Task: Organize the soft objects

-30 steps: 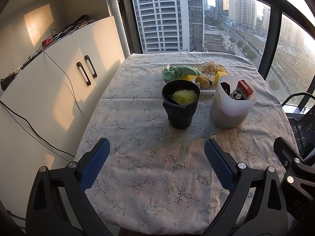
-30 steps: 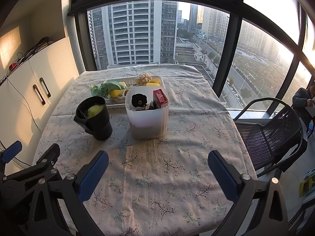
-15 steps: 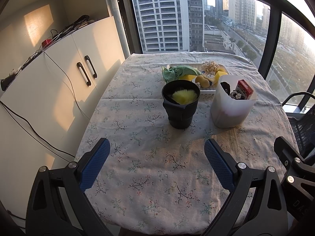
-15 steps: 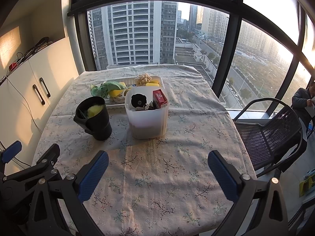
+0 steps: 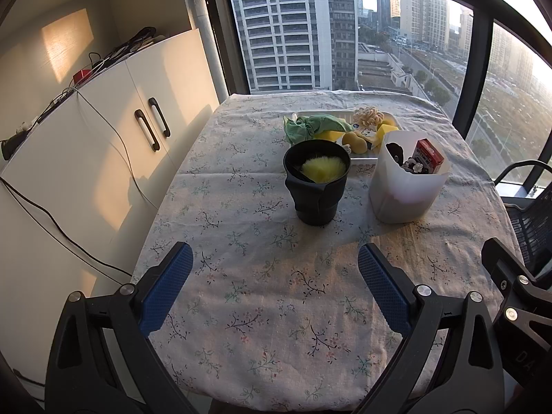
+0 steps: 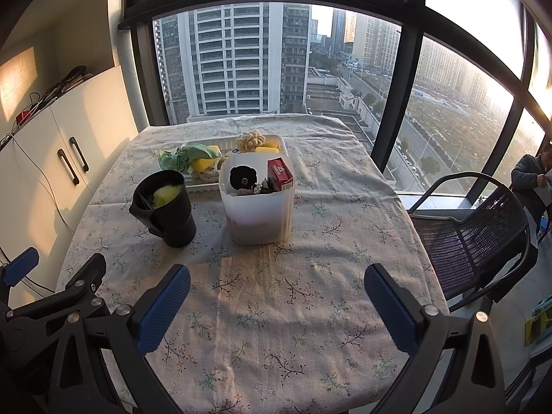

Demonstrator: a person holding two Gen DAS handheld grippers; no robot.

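A black cup (image 5: 316, 186) holds a yellow fluffy ball (image 5: 322, 169); it also shows in the right wrist view (image 6: 167, 207). A white bin (image 5: 407, 186) (image 6: 258, 207) holds a red box (image 5: 429, 160) and small dark items. Behind them a white tray (image 5: 303, 115) (image 6: 280, 142) carries a green cloth (image 5: 310, 127), yellow sponges (image 5: 331, 135) and a cream knotted piece (image 5: 368, 115). My left gripper (image 5: 274, 269) is open and empty above the near table. My right gripper (image 6: 276, 286) is open and empty, to its right.
The table has a floral cloth (image 5: 276, 293). A white cabinet (image 5: 103, 131) with cables stands to the left. A black mesh chair (image 6: 476, 234) stands to the right. Large windows lie behind the table.
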